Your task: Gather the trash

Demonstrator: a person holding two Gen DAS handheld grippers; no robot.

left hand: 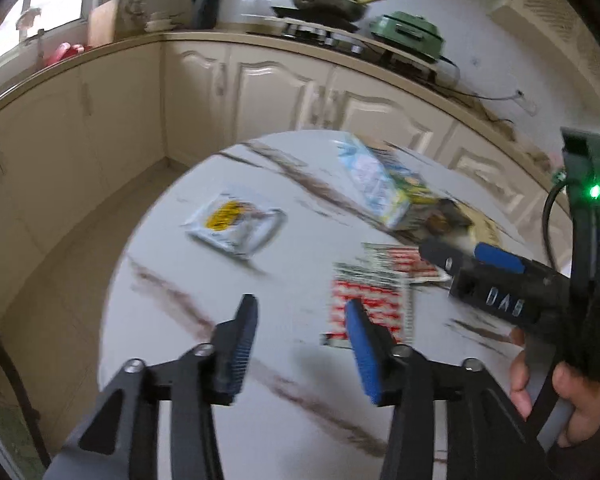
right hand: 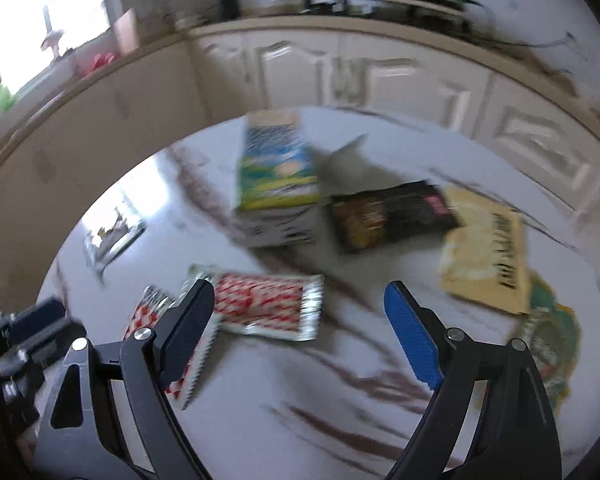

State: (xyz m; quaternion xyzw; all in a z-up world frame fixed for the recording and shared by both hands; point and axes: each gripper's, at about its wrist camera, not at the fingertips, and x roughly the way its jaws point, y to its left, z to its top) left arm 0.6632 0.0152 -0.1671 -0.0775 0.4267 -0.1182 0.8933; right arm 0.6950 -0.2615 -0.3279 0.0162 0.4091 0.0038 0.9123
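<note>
Seemingly empty, the left gripper (left hand: 300,344) hangs part-open over the round white marbled surface (left hand: 172,292); a red-and-white checked foil wrapper (left hand: 374,304) lies just ahead, slightly right of its blue pad.

Likewise, the right gripper (right hand: 298,316) stands wide and released, a second red-and-white foil wrapper (right hand: 266,306) straight ahead, long axis crosswise, nearer this hand.

Home kitchen. Cream panelled cabinets (left hand: 260,92) run under a long L-shaped counter (left hand: 204,38); frying pan (left hand: 328,0) on a gas hob (left hand: 320,32), green electric cooker (left hand: 410,32) beside it, window (left hand: 40,4) at left, round marble-patterned desk (left hand: 300,400) in front.
</note>
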